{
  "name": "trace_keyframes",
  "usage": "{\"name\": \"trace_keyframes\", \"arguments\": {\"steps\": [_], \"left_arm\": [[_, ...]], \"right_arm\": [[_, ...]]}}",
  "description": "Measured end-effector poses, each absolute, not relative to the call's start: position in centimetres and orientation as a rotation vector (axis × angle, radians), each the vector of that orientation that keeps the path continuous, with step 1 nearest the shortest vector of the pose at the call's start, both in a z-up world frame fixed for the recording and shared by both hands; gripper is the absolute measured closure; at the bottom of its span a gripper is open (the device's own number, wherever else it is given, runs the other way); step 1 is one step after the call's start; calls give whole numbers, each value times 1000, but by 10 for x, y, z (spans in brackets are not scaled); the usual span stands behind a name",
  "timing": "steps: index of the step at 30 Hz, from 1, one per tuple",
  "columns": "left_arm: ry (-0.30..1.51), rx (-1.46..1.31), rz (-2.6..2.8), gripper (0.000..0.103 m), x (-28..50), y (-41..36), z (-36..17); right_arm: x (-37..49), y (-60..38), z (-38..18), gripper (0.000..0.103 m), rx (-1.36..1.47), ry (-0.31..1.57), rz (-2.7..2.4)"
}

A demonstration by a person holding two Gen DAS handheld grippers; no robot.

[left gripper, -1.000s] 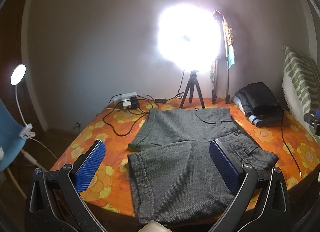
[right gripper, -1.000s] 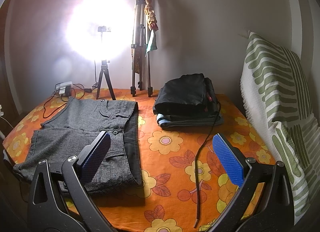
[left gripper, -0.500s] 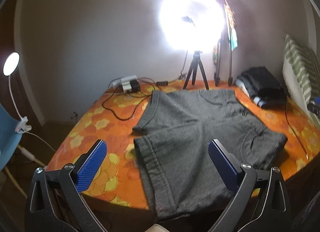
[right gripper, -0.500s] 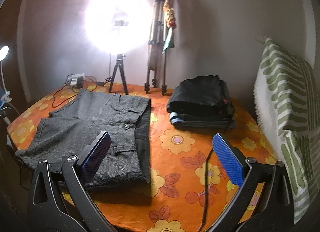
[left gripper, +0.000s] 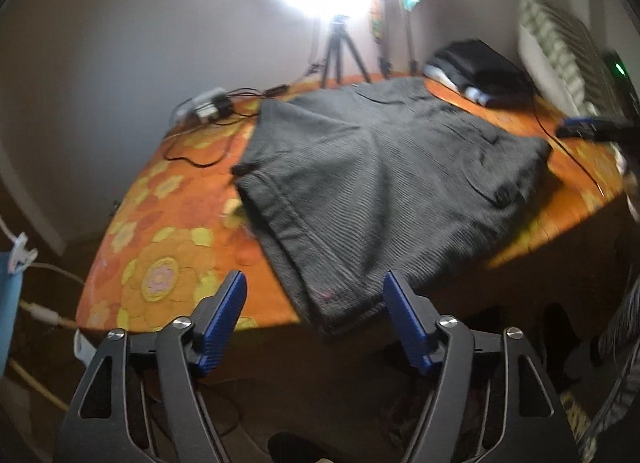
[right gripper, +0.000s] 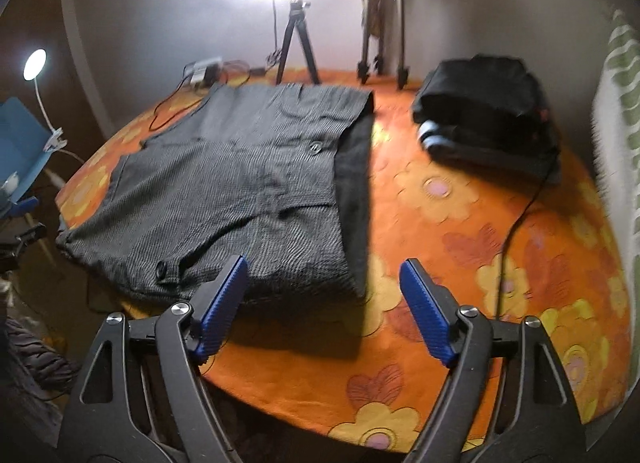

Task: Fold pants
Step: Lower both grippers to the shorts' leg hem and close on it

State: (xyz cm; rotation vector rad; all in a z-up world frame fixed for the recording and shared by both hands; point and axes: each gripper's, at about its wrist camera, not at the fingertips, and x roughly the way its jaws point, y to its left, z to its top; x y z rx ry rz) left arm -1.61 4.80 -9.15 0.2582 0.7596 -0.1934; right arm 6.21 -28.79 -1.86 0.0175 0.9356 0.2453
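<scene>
The grey pants (left gripper: 372, 183) are laid flat on the orange flowered bedspread (right gripper: 460, 247). Both the left gripper (left gripper: 314, 297) and the right gripper (right gripper: 324, 283) have just been closing but are seen open above the near edge, nothing gripped.

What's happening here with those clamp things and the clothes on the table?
A person is holding a two-finger gripper in each hand, about to fold the grey woven pants spread flat on the orange flowered tablecloth. The left gripper points at the leg hem hanging over the table's edge; the right gripper points at the near waistband corner. Both sets of jaws have just been closing but grip nothing yet. A stack of dark folded clothes sits beyond.
</scene>
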Motion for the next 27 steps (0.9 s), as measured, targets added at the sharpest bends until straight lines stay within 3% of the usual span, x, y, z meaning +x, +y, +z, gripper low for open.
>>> {"name": "trace_keyframes", "arguments": {"steps": [11,18,24,27], "left_arm": [[851,276,-252,42,-8,46,-116],[887,215,-294,62,-2,49,-123],[897,148,-317,74,-1,58,-123],[895,134,-326,85,-1,59,-122]], "right_arm": [[79,-285,-40,24,57,1046,307],[88,-280,-58,26,55,1098,345],[87,-281,-61,46,57,1116,360],[85,-279,-61,59,46,1118,363]]}}
